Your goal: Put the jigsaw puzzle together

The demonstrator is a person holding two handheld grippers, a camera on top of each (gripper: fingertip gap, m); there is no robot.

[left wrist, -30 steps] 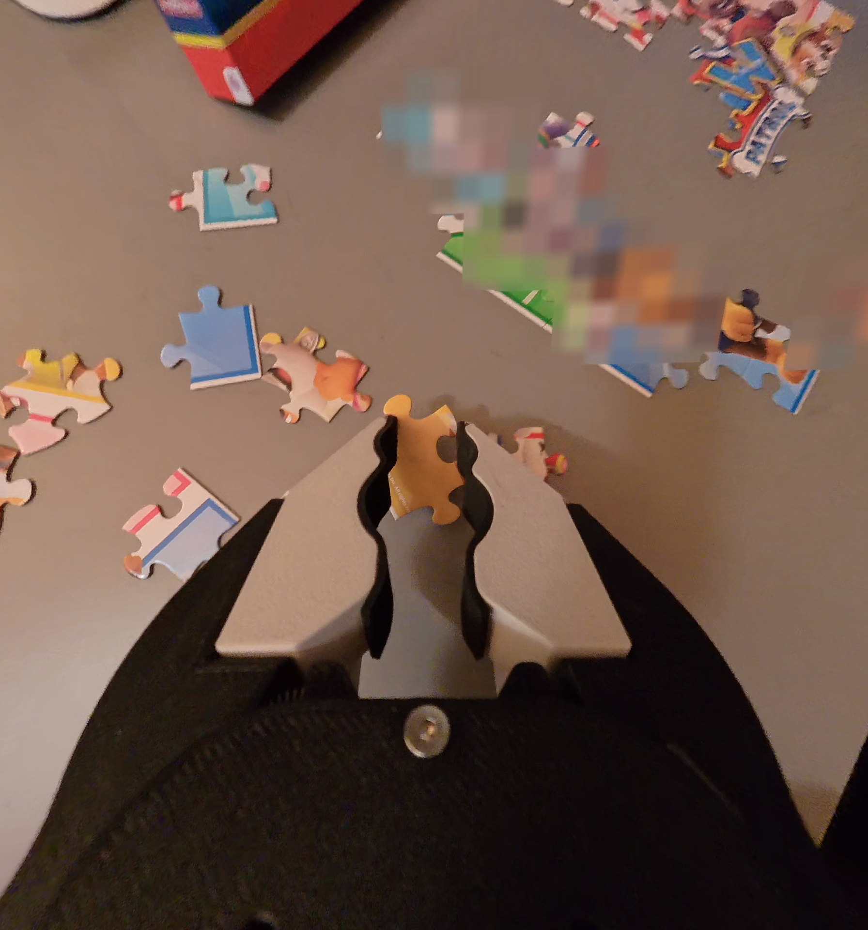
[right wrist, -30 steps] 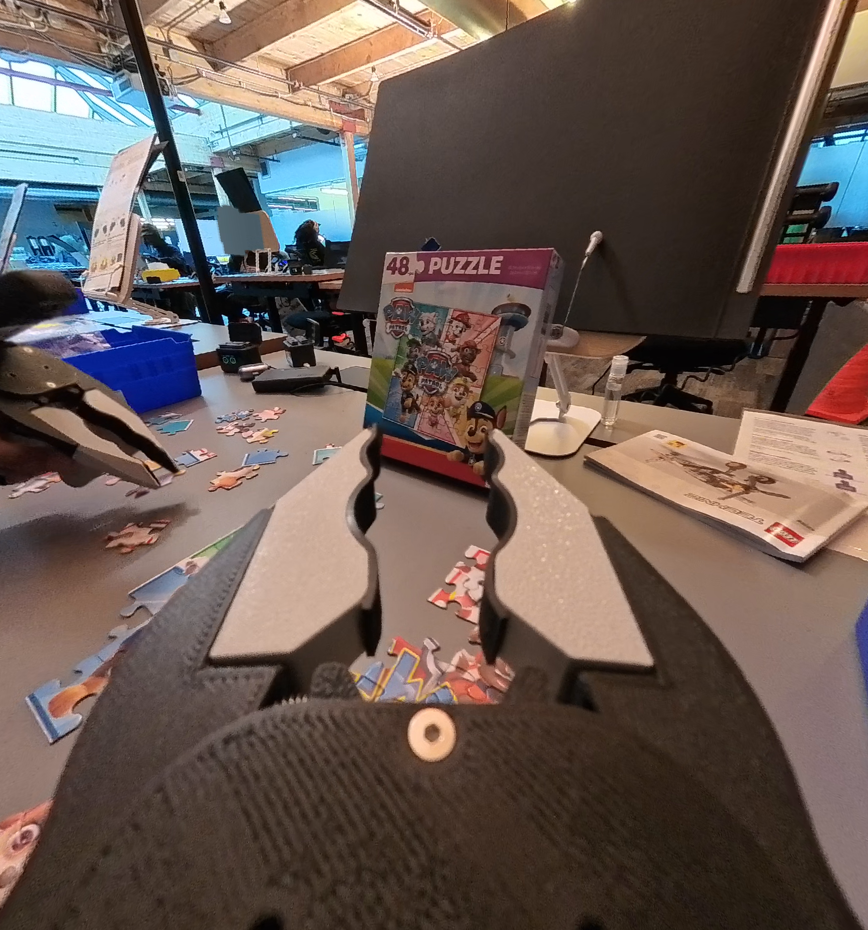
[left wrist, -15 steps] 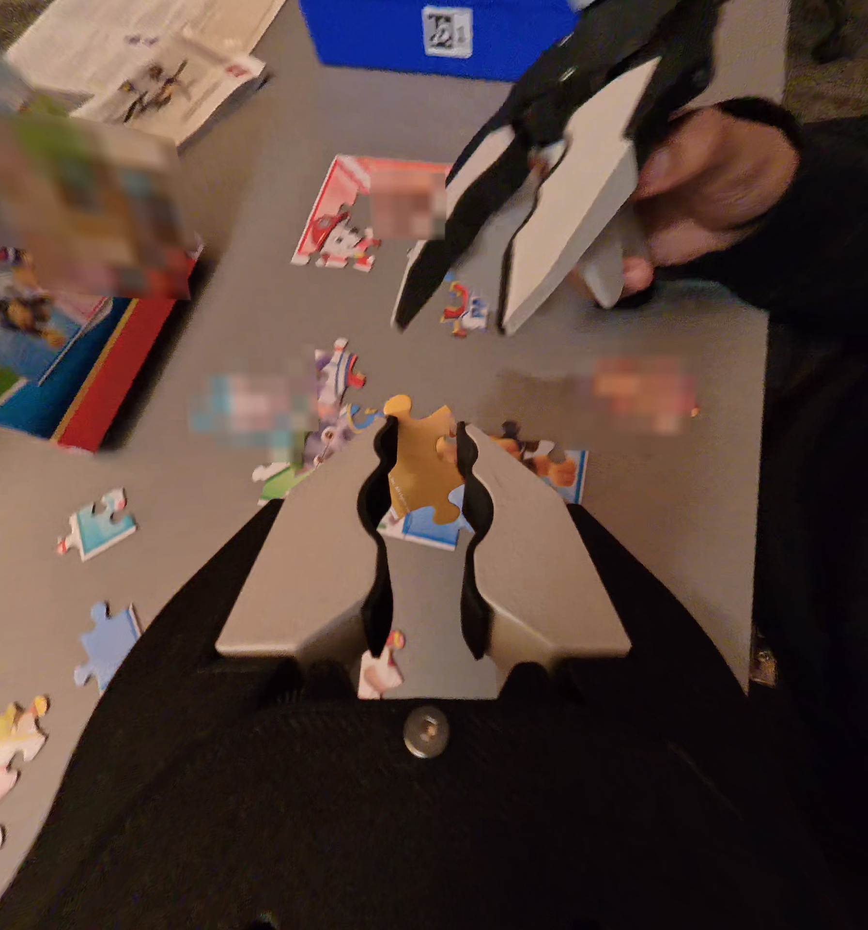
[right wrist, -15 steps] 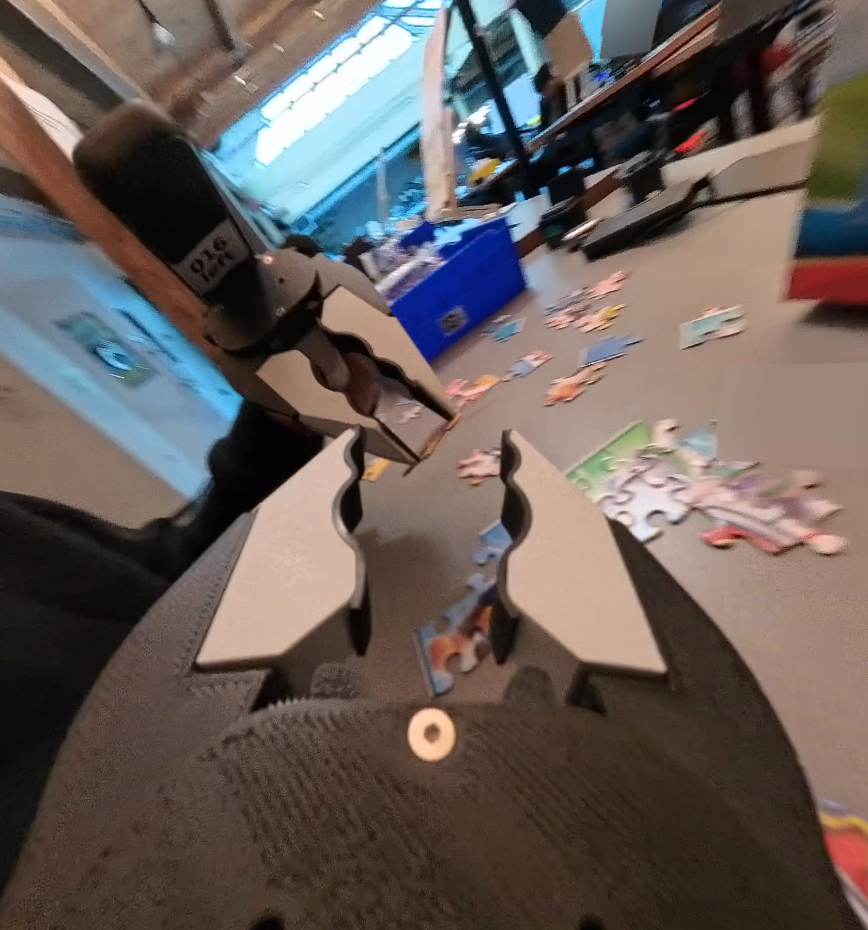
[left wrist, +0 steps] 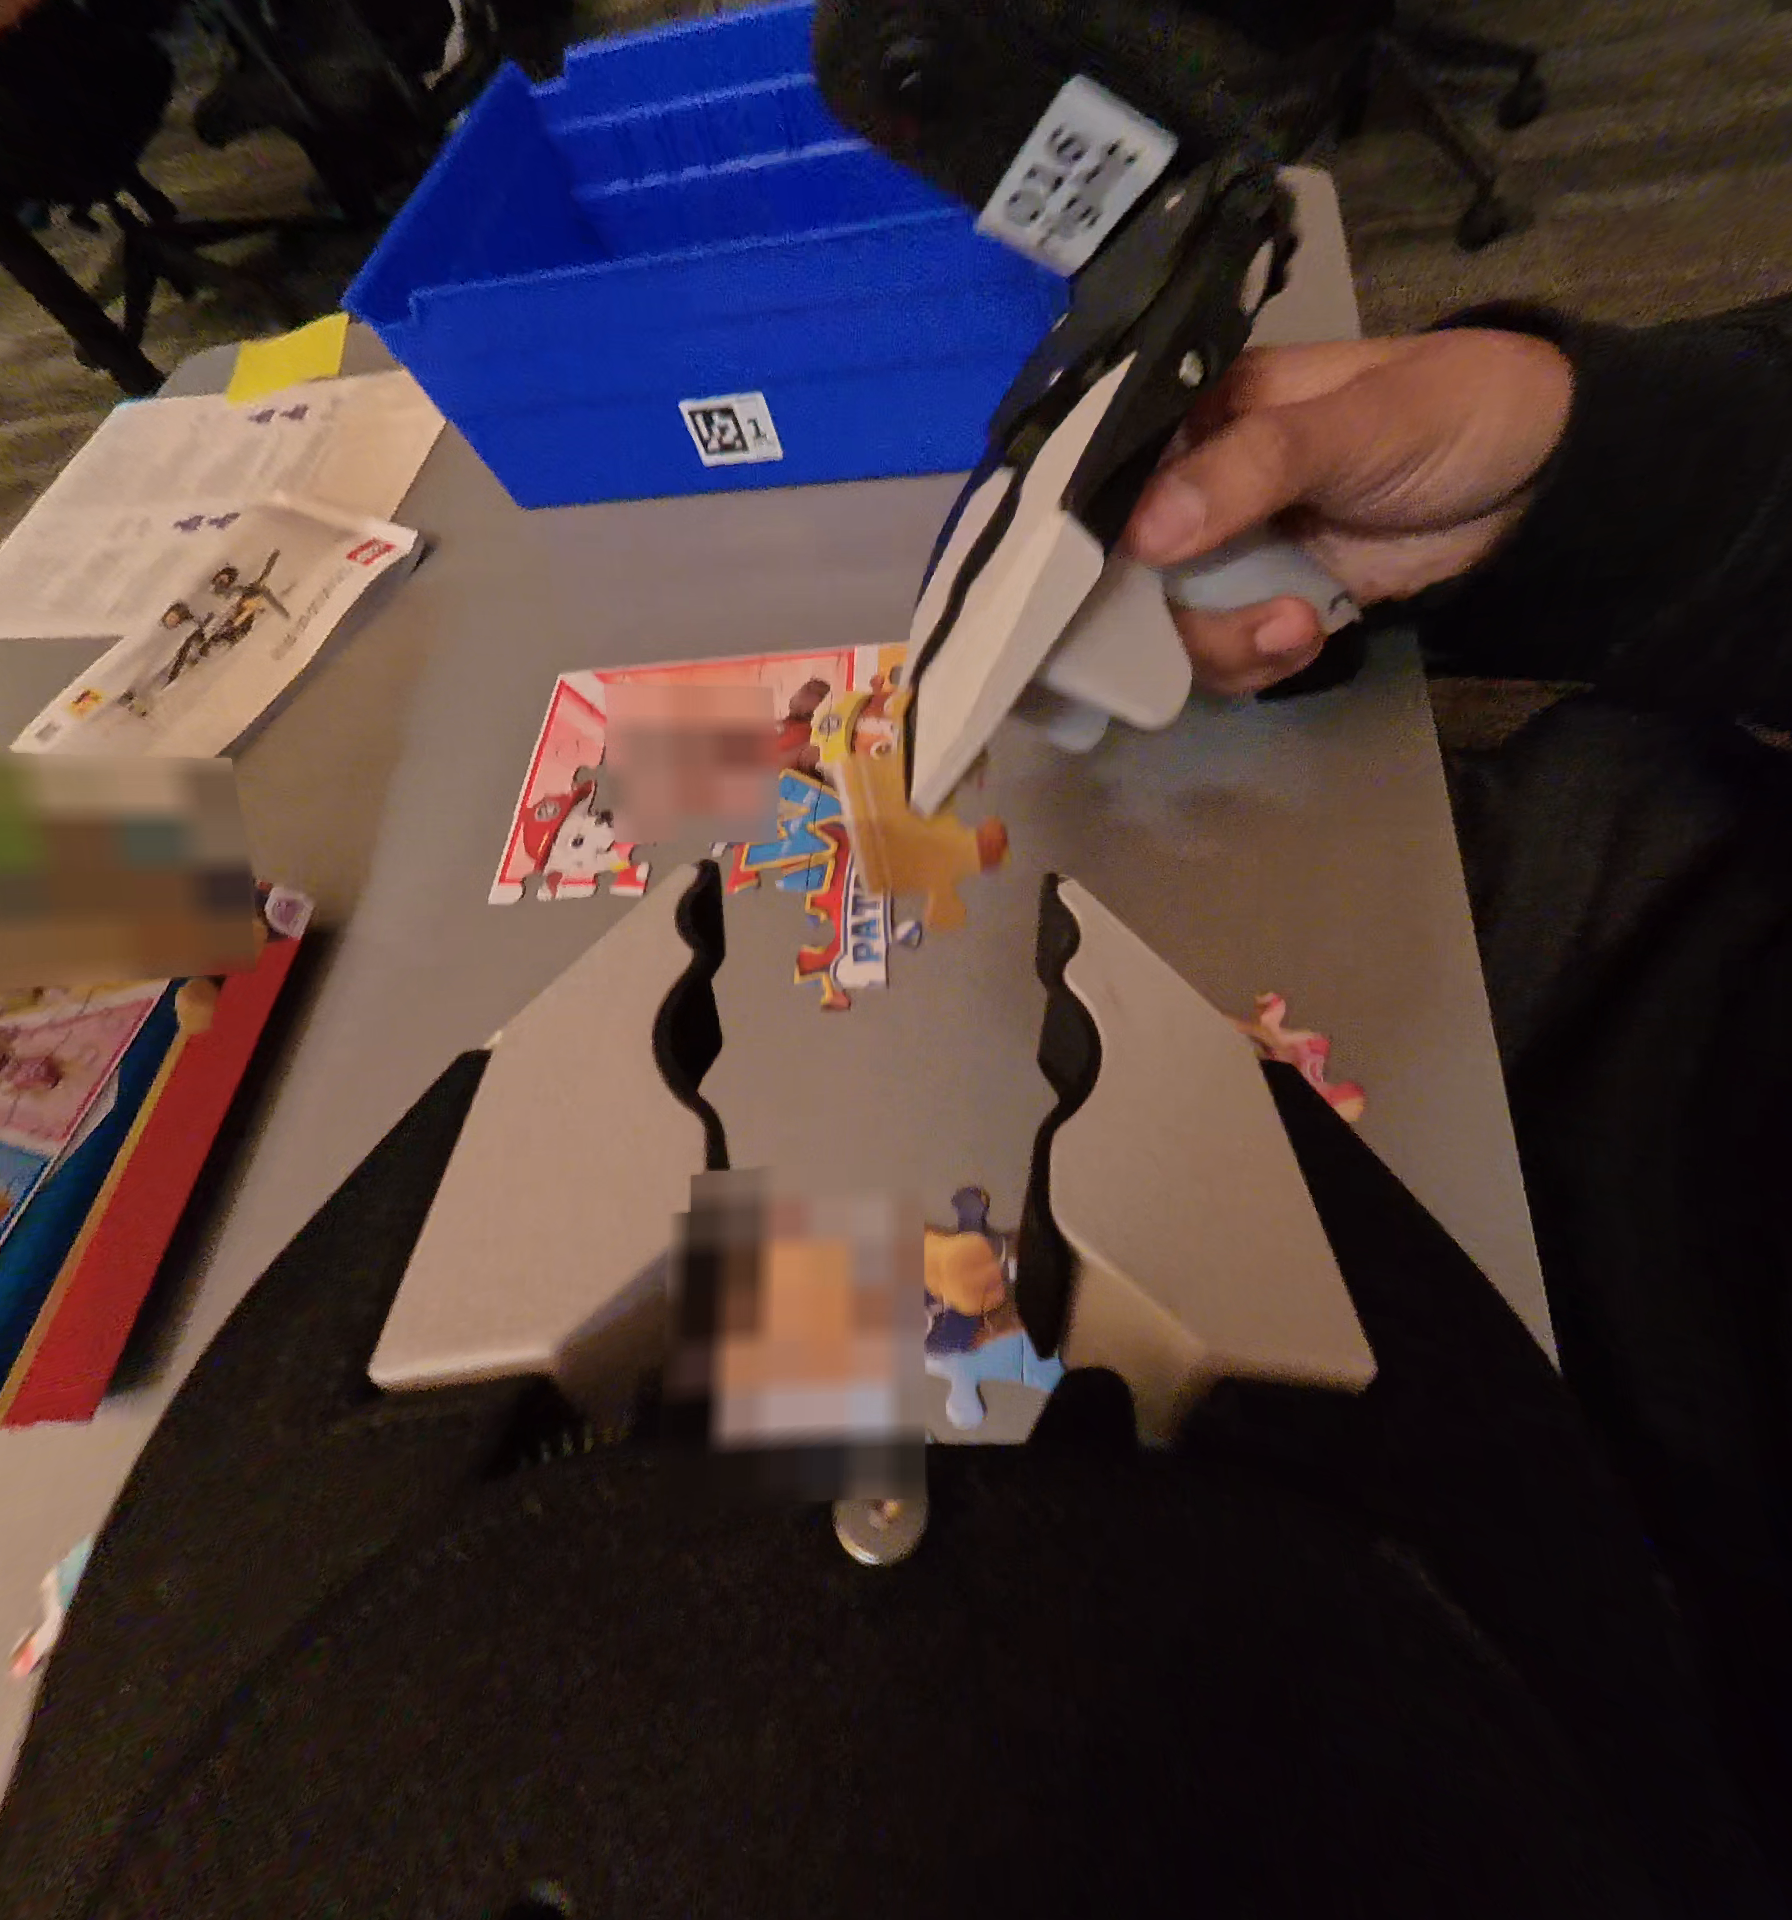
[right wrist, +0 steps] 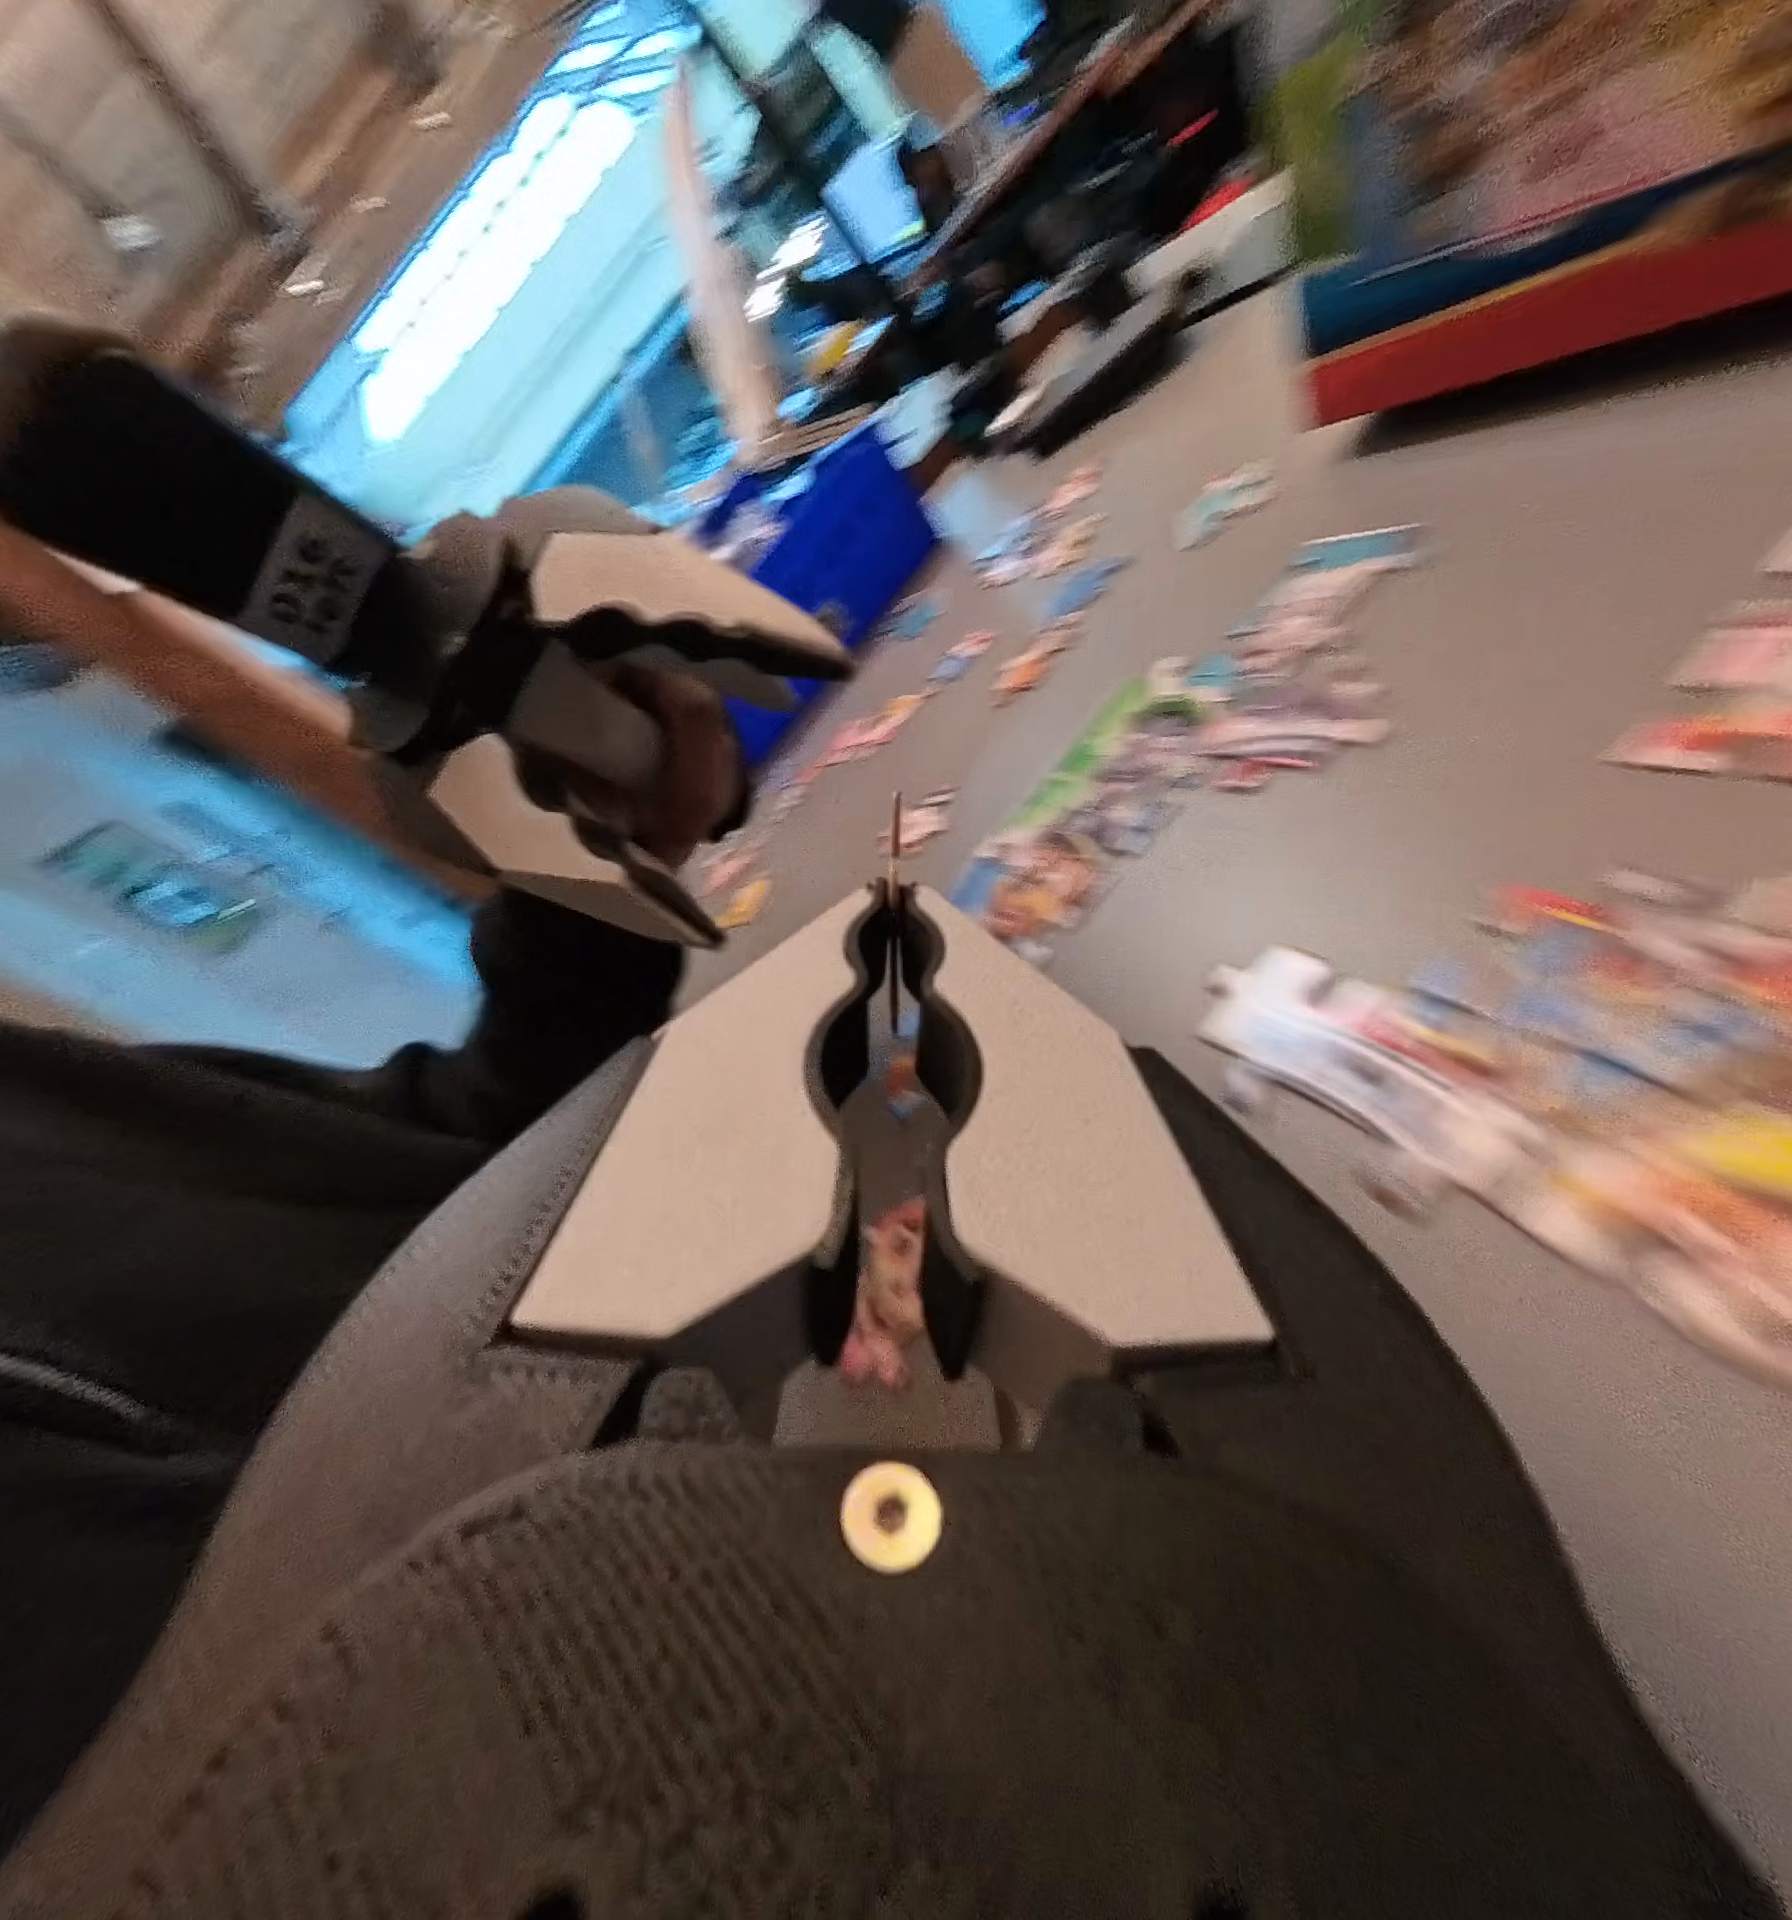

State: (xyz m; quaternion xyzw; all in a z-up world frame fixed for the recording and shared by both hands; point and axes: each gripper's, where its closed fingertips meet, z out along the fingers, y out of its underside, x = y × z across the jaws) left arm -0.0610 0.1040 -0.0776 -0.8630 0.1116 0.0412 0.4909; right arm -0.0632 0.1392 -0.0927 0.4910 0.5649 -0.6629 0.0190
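My right gripper point(right wrist: 893, 896) is shut on an orange puzzle piece point(right wrist: 895, 844), seen edge-on and sticking out past its tips. In the left wrist view the right gripper point(left wrist: 928, 800), held by a hand point(left wrist: 1359, 468), grips that orange piece point(left wrist: 913, 847) by its upper edge, above the grey table point(left wrist: 1235, 831). My left gripper point(left wrist: 878, 881) is open and empty, with its tips just below and either side of the piece. It also shows open in the right wrist view point(right wrist: 778, 800). A partly joined puzzle section point(left wrist: 559, 821) lies on the table beyond.
A blue bin point(left wrist: 684, 312) stands at the table's far edge. A booklet point(left wrist: 217, 613) and the puzzle box point(left wrist: 92, 1091) lie to the left. Loose pieces lie near my left fingers point(left wrist: 975, 1288) and to the right point(left wrist: 1297, 1049). Several more are scattered over the table point(right wrist: 1079, 665). The partly joined puzzle section point(left wrist: 559, 821) is about equally far from each gripper, around 20 centimeters.
The orange piece passed from my left gripper to my right. The right pads came together on it and the left jaws opened wide and let it go.
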